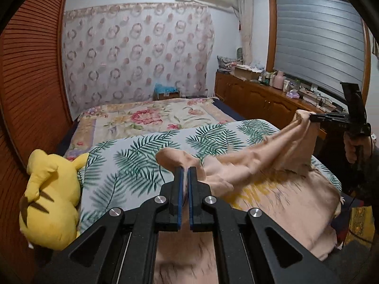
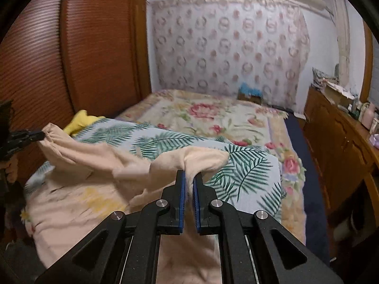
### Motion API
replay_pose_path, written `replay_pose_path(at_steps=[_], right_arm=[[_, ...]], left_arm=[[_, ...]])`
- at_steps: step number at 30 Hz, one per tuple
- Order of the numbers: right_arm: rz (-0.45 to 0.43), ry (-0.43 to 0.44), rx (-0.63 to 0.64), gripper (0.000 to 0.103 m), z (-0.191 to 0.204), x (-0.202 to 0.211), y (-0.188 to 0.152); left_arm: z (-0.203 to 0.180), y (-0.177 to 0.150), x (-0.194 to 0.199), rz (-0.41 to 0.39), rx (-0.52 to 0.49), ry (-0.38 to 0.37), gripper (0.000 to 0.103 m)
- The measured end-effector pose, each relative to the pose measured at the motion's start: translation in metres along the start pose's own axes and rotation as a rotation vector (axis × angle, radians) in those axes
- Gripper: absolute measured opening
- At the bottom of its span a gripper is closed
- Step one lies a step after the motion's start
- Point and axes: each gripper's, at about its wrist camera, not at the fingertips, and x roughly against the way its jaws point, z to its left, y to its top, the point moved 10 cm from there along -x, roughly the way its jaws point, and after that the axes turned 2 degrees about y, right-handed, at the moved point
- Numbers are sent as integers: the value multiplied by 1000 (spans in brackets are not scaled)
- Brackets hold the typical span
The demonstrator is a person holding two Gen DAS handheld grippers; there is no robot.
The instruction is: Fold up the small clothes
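A peach garment (image 1: 272, 189) with a yellow print lies on the palm-leaf sheet (image 1: 132, 156) of the bed, its far edge lifted off the sheet. My left gripper (image 1: 185, 169) is shut on the left corner of that edge, with cloth bunched over the fingertips. My right gripper (image 2: 188, 174) is shut on the other corner of the garment (image 2: 94, 203). In the left wrist view the right gripper (image 1: 312, 117) holds its corner high at the far right. In the right wrist view the left gripper (image 2: 41, 135) shows at the left edge, pinching its corner.
A yellow plush toy (image 1: 49, 198) sits at the bed's left edge by a slatted wooden wardrobe (image 1: 30, 82). A floral blanket (image 1: 151, 116) covers the far bed. A wooden cabinet (image 1: 260, 94) with clutter runs along the right wall under a shuttered window.
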Motion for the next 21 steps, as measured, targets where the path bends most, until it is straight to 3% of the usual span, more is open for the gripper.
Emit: replay_pose_path(at_steps=[8,12,19,20,21], right_arm=[[9,-11,-37,7,-18,68,-72],[39,-22,-52,6,-7,116,-94],[143,-7,-63,7,4,133,-120],[161,-11,-56,7,5,133,-124],[176,-15,-48,8,7,131,-123]], left_arm=[[2,-36,37,17,21,17,4],[7,-54,55,39,38,43,4],[7,-85,49,118,27,79,5],[9,-88,49,121,30,81,13],[10,-89,49,120,34,79,26]])
